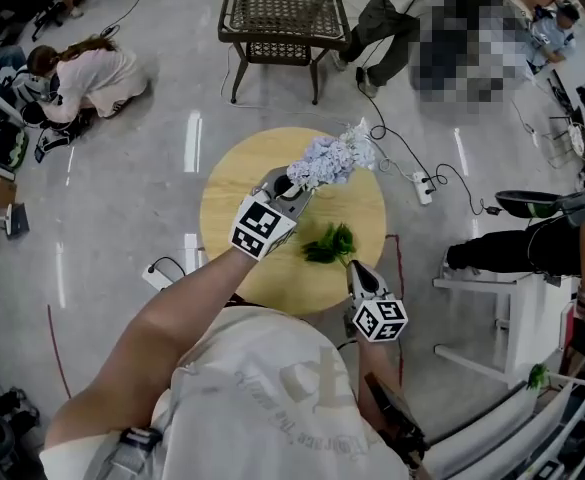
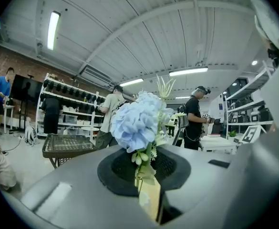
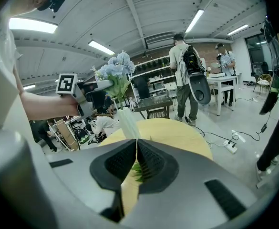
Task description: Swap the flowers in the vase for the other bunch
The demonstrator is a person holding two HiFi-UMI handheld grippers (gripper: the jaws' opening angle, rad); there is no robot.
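Head view: the left tool (image 1: 294, 186) pinches the blue flowers (image 1: 337, 156) by the stem, up over the round worktop (image 1: 234, 186). The right tool (image 1: 354, 266) is closed and holds nothing, near the green bunch (image 1: 330, 243). A loose pinch could drop the flowers. The vase is hard to find.

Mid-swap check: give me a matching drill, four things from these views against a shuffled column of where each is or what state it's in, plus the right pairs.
Things:
1. blue hydrangea bunch
2. green leafy bunch
3. right hand-held gripper
4. wicker side table

Places or states:
A. jaws together
B. standing on the floor beyond the round wooden table
C. clamped by its stems in the left hand-held gripper
D. lying on the round wooden table

Pairs: 1-C; 2-D; 3-A; 4-B
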